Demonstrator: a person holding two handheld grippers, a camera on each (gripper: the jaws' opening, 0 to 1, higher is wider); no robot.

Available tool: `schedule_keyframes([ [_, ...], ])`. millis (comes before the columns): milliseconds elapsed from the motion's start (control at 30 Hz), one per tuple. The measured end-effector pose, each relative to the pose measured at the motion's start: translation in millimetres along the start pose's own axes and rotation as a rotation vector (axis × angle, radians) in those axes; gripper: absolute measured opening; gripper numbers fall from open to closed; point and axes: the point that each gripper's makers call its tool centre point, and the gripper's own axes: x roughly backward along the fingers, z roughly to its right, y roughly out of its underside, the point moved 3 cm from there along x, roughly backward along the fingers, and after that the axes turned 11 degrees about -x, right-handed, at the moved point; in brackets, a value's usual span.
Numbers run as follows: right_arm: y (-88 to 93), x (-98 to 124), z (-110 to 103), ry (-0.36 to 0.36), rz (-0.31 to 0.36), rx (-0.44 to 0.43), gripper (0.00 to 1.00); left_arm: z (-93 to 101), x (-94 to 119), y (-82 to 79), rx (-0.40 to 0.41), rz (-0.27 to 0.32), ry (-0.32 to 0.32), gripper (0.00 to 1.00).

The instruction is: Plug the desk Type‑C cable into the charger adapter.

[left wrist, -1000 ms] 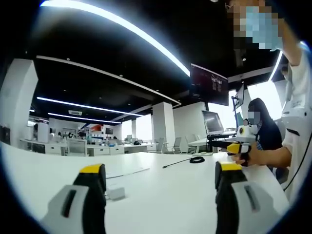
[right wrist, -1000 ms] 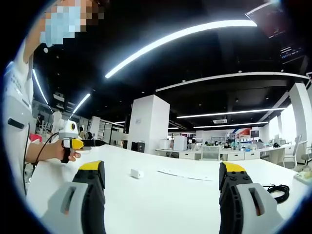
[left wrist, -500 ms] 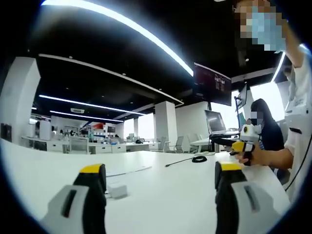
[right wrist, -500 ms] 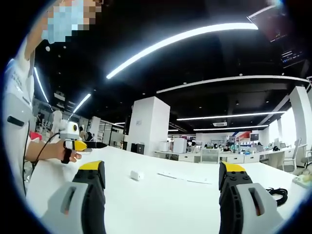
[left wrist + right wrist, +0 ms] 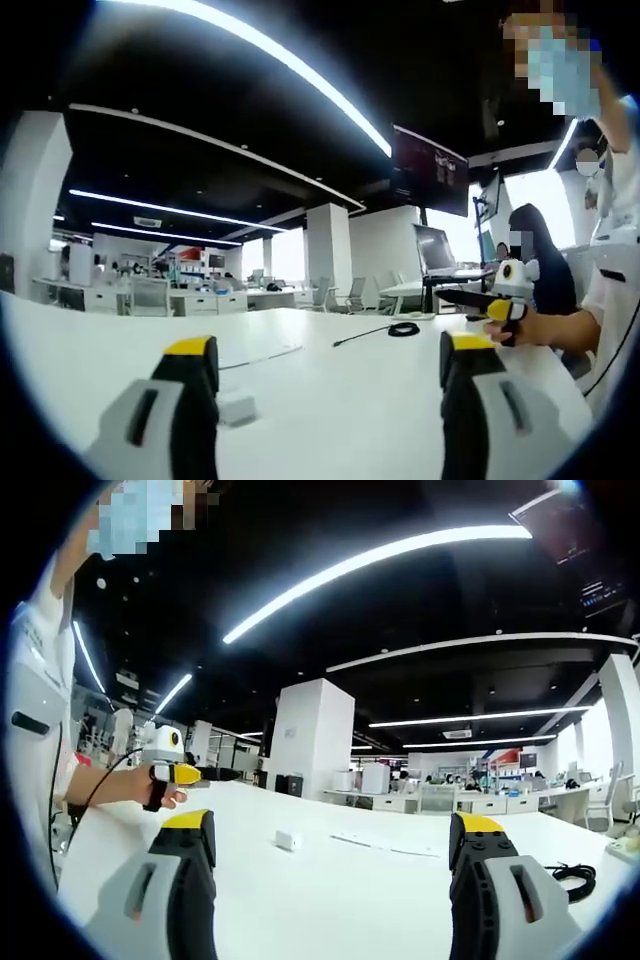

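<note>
Wide white counter (image 5: 330, 880) in open-plan office: adapter (image 5: 288, 839), coiled black cable (image 5: 570, 870) well apart. Left hand-held gripper (image 5: 330, 385), right hand-held gripper (image 5: 330, 865): jaws apart, empty.

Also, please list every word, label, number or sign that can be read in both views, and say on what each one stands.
None can be read.
Hanging screen: it shows faint light marks, too blurred to read.
Charger adapter: a plain white face, no print visible.
Black cable: no label visible.
Left gripper and right gripper: yellow-tipped fingers, no lettering visible.
</note>
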Motion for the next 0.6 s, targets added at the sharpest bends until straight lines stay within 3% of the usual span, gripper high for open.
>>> schedule_keyframes([
  [300, -2.5, 0.4, 0.3, -0.001, 0.013, -0.008, 0.99, -18.6, -19.1, 4.2, 0.039, 0.0, -0.019, 0.91],
  [600, -3.9, 0.3, -0.8, -0.003, 0.021, -0.008, 0.99, -28.8, -36.8, 11.3, 0.029, -0.013, -0.032, 0.91],
])
